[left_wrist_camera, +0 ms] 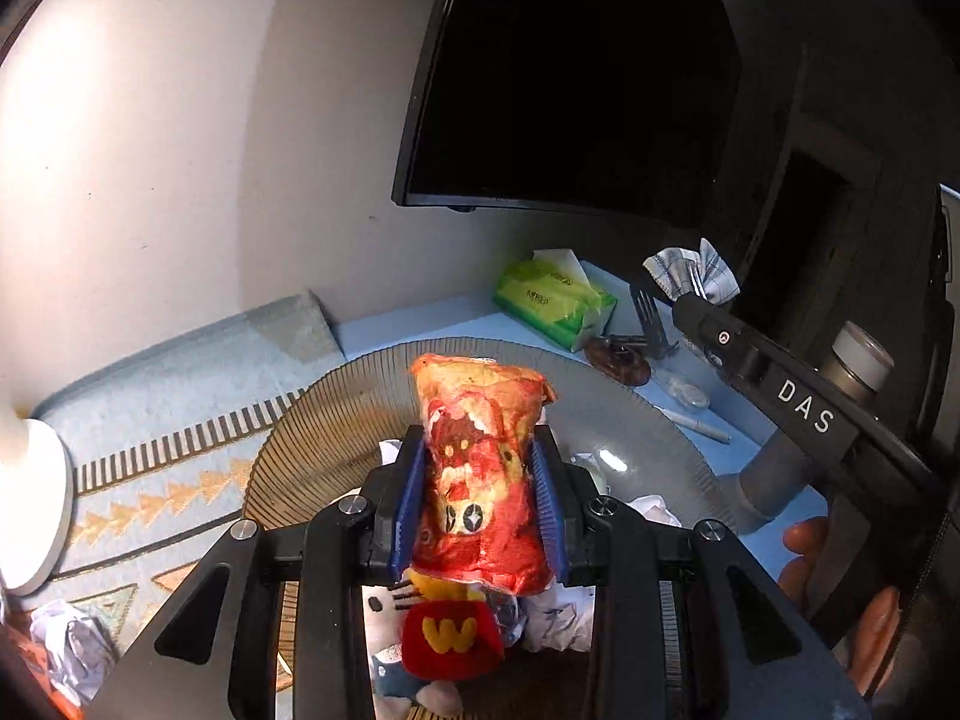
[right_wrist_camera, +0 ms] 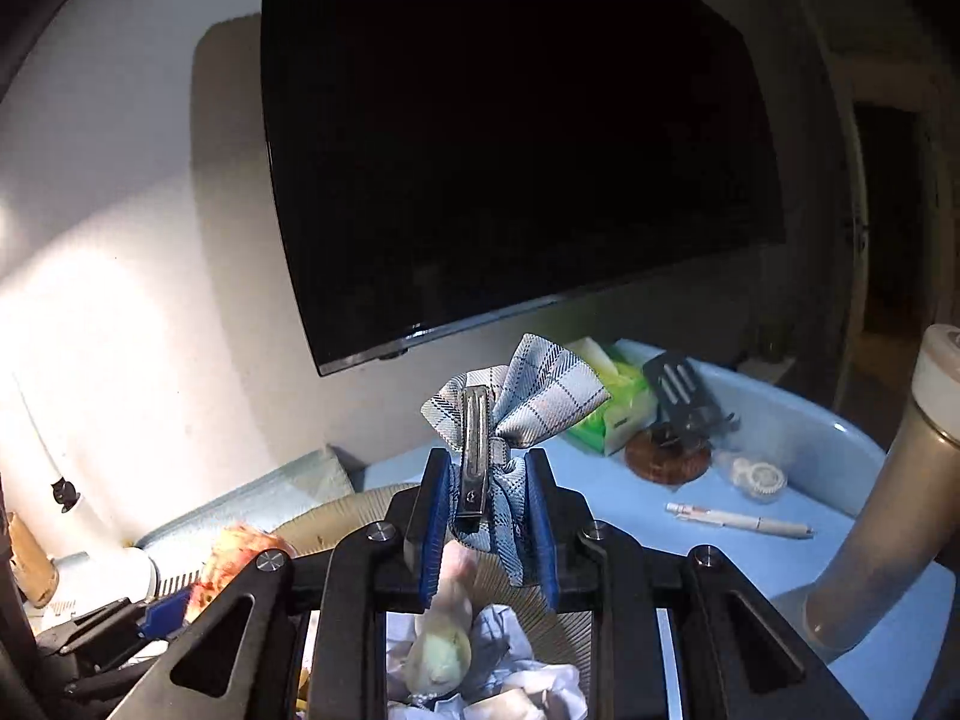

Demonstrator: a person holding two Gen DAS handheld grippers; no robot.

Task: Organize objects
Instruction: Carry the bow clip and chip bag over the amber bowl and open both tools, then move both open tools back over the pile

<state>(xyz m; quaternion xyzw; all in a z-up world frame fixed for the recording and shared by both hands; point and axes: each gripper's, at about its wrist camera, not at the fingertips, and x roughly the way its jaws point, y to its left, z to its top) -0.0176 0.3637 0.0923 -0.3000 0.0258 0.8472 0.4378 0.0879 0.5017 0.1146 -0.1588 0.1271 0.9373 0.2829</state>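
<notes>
We hold a snack bag [left_wrist_camera: 480, 468] tight in our left gripper [left_wrist_camera: 480, 480] and a bow clip [right_wrist_camera: 510, 414] tight in our right gripper [right_wrist_camera: 489, 516] — both are squishy, so either could slip out and drop onto the plate [left_wrist_camera: 336, 414].

Home living room: wall-mounted TV [right_wrist_camera: 516, 150] above blue table [right_wrist_camera: 798, 468]; tissue pack [left_wrist_camera: 555, 303], patterned rug [left_wrist_camera: 168, 450], plush toy [left_wrist_camera: 441, 636] around

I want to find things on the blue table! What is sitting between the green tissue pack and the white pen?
In the right wrist view, a round brown coaster with a dark slotted spatula over it lies between the green tissue pack and the white pen, plus a small clear packet.
</notes>
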